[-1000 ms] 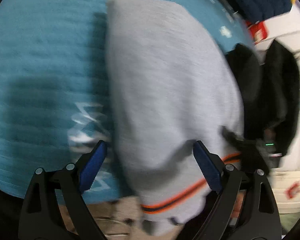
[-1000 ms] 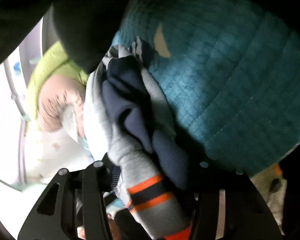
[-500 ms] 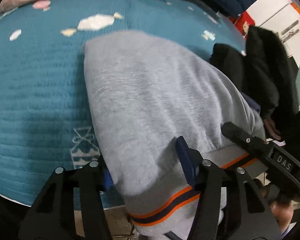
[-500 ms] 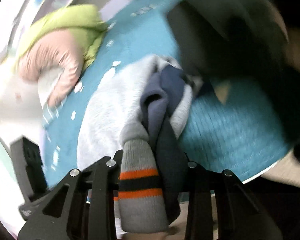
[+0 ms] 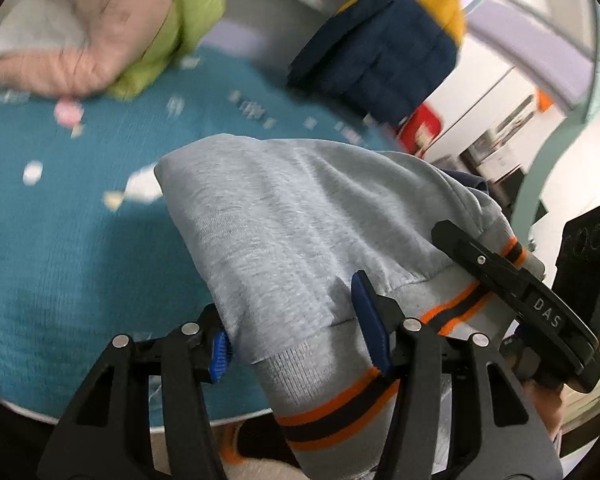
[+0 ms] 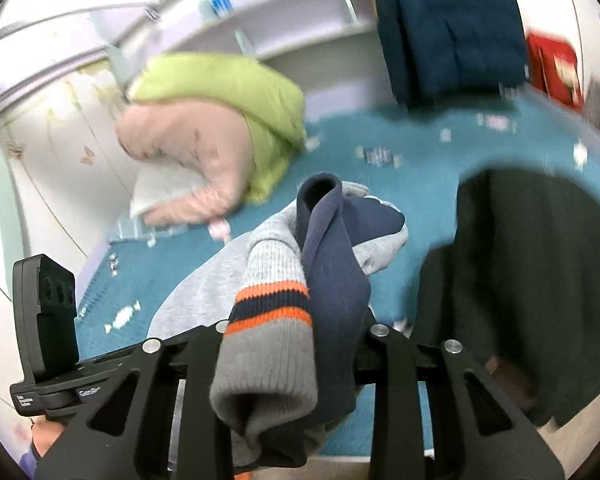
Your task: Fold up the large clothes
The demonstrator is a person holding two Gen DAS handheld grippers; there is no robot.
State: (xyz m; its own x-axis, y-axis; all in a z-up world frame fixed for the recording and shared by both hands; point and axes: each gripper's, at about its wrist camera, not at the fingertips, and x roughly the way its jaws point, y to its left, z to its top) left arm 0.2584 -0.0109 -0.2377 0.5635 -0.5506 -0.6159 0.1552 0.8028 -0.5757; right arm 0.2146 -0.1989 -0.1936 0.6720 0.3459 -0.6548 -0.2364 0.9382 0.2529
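A grey sweatshirt [image 5: 292, 232] with orange and navy striped ribbing and navy parts lies folded on the teal bed cover [image 5: 60, 248], its hem hanging over the near edge. My left gripper [image 5: 296, 340] is shut on the hem ribbing. My right gripper [image 6: 292, 344] is shut on the bunched striped cuff and navy fabric of the same sweatshirt [image 6: 272, 308]. The right gripper also shows at the right of the left wrist view [image 5: 516, 296].
A pink and lime-green pile of jackets [image 6: 220, 128] lies at the back left of the bed. A navy and yellow puffer jacket [image 5: 384, 52] hangs at the back. A black garment [image 6: 540, 264] lies to the right. A red box [image 6: 556, 68] stands at the far right.
The left gripper closed from open onto the sweatshirt hem. Both grippers tilted up and drew the near end of the sweatshirt toward the bed edge.
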